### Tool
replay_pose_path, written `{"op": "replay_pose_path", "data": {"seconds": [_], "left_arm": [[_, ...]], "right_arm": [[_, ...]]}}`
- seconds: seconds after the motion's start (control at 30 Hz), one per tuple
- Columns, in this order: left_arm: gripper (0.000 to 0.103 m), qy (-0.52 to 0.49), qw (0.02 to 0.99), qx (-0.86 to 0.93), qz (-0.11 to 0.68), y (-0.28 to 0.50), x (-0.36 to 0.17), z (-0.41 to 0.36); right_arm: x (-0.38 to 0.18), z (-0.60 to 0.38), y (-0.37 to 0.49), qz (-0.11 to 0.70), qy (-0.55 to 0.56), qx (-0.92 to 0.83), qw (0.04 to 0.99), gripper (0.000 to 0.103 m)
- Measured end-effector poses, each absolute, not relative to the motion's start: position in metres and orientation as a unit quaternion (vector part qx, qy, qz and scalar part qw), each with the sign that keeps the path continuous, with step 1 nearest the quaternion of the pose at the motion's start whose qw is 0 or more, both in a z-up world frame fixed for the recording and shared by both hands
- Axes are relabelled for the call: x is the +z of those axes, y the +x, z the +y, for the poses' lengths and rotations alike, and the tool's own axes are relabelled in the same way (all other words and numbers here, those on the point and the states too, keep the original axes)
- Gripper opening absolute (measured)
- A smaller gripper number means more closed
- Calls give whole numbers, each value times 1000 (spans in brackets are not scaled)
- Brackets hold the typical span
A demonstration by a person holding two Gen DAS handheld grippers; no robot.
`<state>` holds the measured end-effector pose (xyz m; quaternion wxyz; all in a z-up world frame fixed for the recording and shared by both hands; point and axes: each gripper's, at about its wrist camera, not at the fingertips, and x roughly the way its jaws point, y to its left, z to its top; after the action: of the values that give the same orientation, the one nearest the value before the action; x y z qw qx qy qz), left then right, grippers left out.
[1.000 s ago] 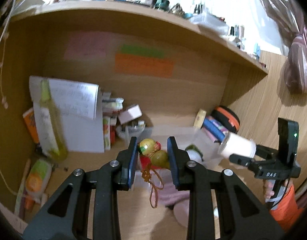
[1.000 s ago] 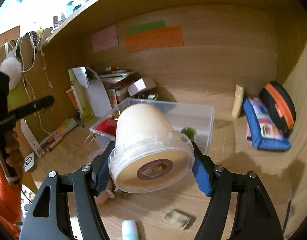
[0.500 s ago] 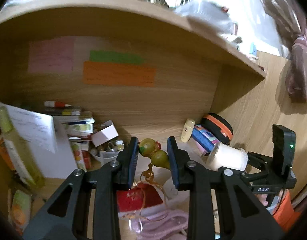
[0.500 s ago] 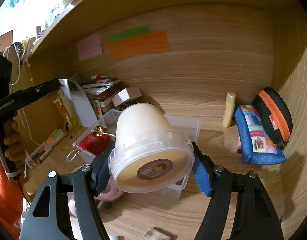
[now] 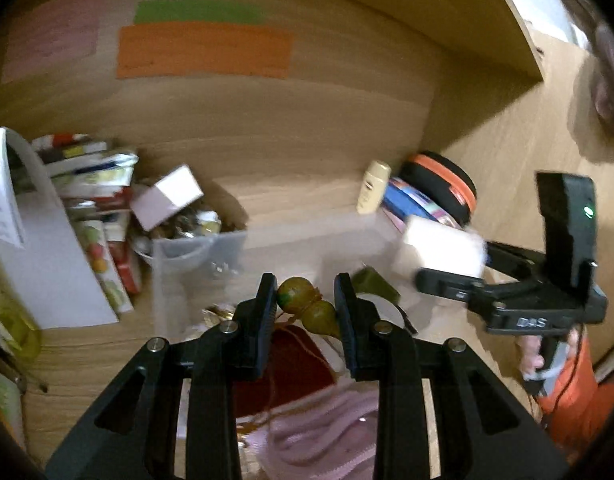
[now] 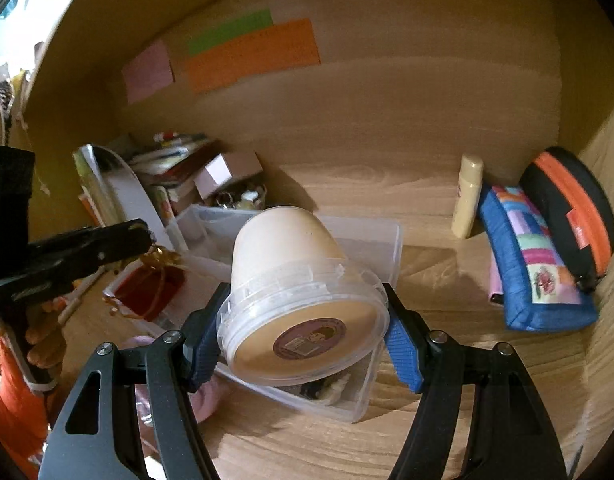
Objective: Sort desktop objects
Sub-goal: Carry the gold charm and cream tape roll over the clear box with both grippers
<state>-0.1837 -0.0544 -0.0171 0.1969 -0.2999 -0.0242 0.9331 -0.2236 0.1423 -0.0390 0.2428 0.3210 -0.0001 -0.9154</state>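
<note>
My left tongs [image 5: 306, 308] clamp the gourd charm [image 5: 307, 307] and my right tongs [image 6: 303, 334] clamp the tub [image 6: 297, 300] above the clear bin [image 6: 381, 240], where trailing cord may snag.

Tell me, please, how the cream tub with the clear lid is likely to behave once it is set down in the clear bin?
The cream tub lies on its side in the right claw; round and tapered, it would probably roll in a curve if released like that. Its smooth plastic may slip. The clear bin already holds items, so it may settle tilted.

Cream tub [image 6: 291, 276], olive-green gourd charm [image 5: 307, 304] (red tassel), patchwork blue pouch [image 6: 535, 268]
</note>
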Motion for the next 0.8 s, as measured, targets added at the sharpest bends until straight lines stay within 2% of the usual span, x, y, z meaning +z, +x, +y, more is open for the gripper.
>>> {"op": "replay_pose_path", "data": {"seconds": [0.43, 0.7, 0.8], "left_arm": [[29, -344, 216, 913, 12, -187, -45, -29], [30, -350, 213, 912, 32, -189, -50, -26], [33, -349, 214, 912, 29, -189, -50, -27]], "right_arm": [[-55, 124, -224, 54, 323, -919, 219, 67], [-58, 122, -224, 59, 326, -916, 225, 67], [-58, 121, -222, 64, 323, -917, 225, 68]]}}
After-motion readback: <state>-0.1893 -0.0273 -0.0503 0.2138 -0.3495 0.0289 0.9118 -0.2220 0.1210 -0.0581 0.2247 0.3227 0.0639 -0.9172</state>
